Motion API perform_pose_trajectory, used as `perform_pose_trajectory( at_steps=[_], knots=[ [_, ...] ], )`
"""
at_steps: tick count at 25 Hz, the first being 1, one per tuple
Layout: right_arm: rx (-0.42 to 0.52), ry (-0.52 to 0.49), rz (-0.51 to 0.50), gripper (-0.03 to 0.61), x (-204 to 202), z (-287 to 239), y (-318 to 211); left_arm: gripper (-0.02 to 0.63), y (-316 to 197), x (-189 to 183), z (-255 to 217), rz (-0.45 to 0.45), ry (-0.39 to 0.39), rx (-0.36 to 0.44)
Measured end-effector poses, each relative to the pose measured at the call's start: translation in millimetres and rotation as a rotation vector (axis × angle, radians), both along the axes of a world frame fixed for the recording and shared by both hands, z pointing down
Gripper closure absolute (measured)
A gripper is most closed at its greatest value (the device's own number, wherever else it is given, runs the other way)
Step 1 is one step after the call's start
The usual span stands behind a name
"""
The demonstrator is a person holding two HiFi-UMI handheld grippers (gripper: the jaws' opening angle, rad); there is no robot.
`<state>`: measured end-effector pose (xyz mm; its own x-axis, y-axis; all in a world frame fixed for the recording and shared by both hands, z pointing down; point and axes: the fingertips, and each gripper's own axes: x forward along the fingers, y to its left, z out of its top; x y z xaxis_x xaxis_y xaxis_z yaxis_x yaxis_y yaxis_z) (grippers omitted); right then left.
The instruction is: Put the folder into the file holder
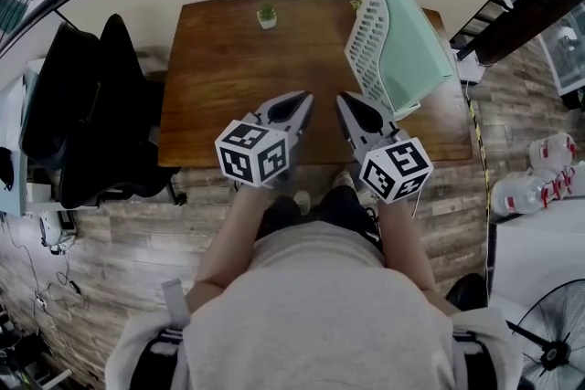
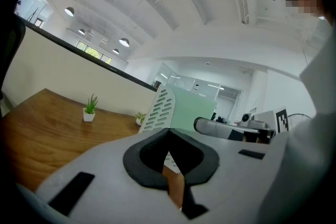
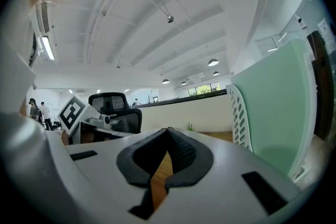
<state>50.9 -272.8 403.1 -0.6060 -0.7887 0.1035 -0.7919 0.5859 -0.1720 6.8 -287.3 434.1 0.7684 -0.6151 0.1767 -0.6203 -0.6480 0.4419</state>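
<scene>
A pale green folder (image 1: 416, 46) stands inside the white slotted file holder (image 1: 366, 36) at the right of the brown table (image 1: 228, 78). The same folder (image 2: 191, 107) and holder (image 2: 160, 107) show in the left gripper view, and the folder (image 3: 278, 107) and holder (image 3: 239, 115) fill the right of the right gripper view. My left gripper (image 1: 302, 100) hovers over the table's near edge, shut and empty. My right gripper (image 1: 345, 101) sits beside it, just left of the holder, also shut with nothing in it.
A small potted plant (image 1: 266, 15) stands at the table's far edge. A black office chair with dark clothes (image 1: 82, 105) is left of the table. Water jugs (image 1: 539, 173) and a fan (image 1: 553, 333) are on the floor at right.
</scene>
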Motion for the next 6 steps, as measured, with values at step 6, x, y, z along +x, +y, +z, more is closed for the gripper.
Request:
perform_pose_trajectory(
  at_steps=[6],
  knots=[
    [-0.002,0.016,0.004,0.583,3.7,3.9,0.9,0.601,-0.4,3.6,2.1,0.005,-0.001,-0.002]
  ],
)
